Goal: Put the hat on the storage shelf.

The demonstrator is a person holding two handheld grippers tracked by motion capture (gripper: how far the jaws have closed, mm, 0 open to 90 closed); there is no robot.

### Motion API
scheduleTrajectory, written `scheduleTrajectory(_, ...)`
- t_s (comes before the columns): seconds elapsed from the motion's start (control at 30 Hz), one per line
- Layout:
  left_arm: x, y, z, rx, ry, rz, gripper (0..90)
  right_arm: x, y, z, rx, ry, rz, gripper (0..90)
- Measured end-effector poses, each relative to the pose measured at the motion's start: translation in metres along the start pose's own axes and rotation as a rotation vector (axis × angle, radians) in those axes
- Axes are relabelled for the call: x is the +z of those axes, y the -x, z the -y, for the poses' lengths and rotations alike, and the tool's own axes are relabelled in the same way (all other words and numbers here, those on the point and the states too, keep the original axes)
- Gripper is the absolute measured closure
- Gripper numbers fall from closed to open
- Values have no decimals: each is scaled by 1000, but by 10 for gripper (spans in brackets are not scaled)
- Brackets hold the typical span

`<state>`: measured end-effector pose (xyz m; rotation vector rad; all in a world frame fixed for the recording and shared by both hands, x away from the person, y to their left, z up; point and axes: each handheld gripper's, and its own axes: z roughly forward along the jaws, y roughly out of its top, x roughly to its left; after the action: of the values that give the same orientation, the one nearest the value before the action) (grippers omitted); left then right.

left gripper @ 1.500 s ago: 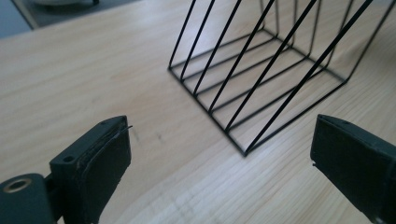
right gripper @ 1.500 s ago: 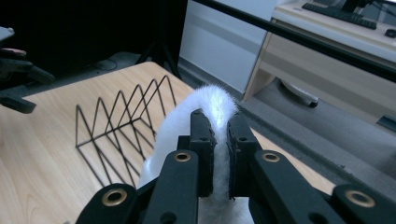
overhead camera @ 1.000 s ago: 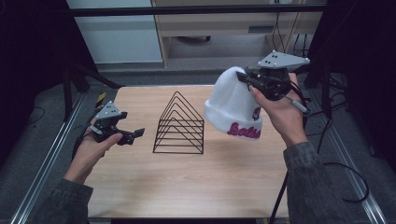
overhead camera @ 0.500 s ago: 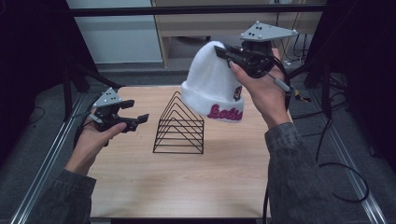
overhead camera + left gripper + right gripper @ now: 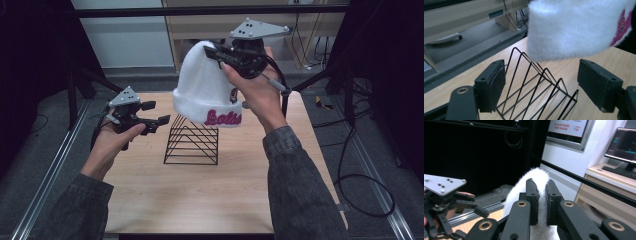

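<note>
White fleece hat (image 5: 202,87): pinched at its crown by my right gripper (image 5: 220,54), now carried up and leftward until its cuff hangs right over the wire rack (image 5: 192,145).
Rack: mid-table, untouched.
Left gripper (image 5: 156,113): jaws apart, holding nothing, has drifted in beside the rack.
Meaning: I judge the lowering onto the rack comes next.
</note>
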<state>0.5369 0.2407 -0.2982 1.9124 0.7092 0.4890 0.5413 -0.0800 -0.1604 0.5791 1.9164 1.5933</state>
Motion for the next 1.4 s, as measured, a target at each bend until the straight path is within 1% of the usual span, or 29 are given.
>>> scheduleTrajectory(0.07,0,-2,-2,-8,13,6,221,6,-4,-1,-1,3,-23,840)
scheduleTrajectory(0.2,2,-4,-2,-13,15,0,224,12,-9,0,0,3,-40,840)
scheduleTrajectory(0.27,3,-5,-2,-17,17,9,225,16,-12,0,1,1,-53,840)
scheduleTrajectory(0.3,5,-5,-2,-13,14,14,226,20,-16,0,-3,-3,-66,840)
scheduleTrajectory(0.33,5,-5,-2,-13,14,14,226,20,-16,0,-3,-3,-66,840)
scheduleTrajectory(0.43,8,-4,-1,-9,10,28,228,26,-24,-2,-18,-9,-95,840)
scheduleTrajectory(0.5,11,-4,-1,-16,3,37,239,27,-26,-2,-24,-13,-99,839)
scheduleTrajectory(0.53,11,-3,-1,-13,1,44,272,29,-27,-2,-26,-15,-102,839)
scheduleTrajectory(0.57,11,-2,-1,-3,-8,57,381,31,-28,-3,-30,-17,-107,840)
scheduleTrajectory(0.6,11,-2,-1,-3,-8,57,473,31,-28,-3,-32,-19,-108,839)
scheduleTrajectory(0.63,10,-1,-2,4,-15,61,473,31,-28,-3,-32,-19,-108,839)
scheduleTrajectory(0.67,10,-1,-2,11,-20,56,562,32,-28,-2,-34,-22,-107,839)
scheduleTrajectory(0.7,9,-1,-2,9,-24,55,657,33,-27,-2,-35,-27,-105,839)
scheduleTrajectory(0.87,7,3,-4,10,-18,36,695,33,-23,1,-39,-40,-89,839)
scheduleTrajectory(1.0,7,7,-6,24,-13,1,698,33,-17,5,-35,-56,-68,838)
scheduleTrajectory(1.07,9,6,-6,12,-13,-7,699,35,-12,7,-28,-67,-53,838)
scheduleTrajectory(1.13,10,6,-6,8,-11,-10,699,36,-11,8,-27,-70,-50,838)
scheduleTrajectory(1.17,11,5,-6,8,-13,-12,698,36,-10,9,-26,-74,-47,837)
scheduleTrajectory(1.27,11,4,-5,18,-23,-47,697,39,-7,14,-22,-88,-43,836)
scheduleTrajectory(1.4,12,2,-4,21,-36,-56,698,42,-6,19,-17,-98,-43,836)
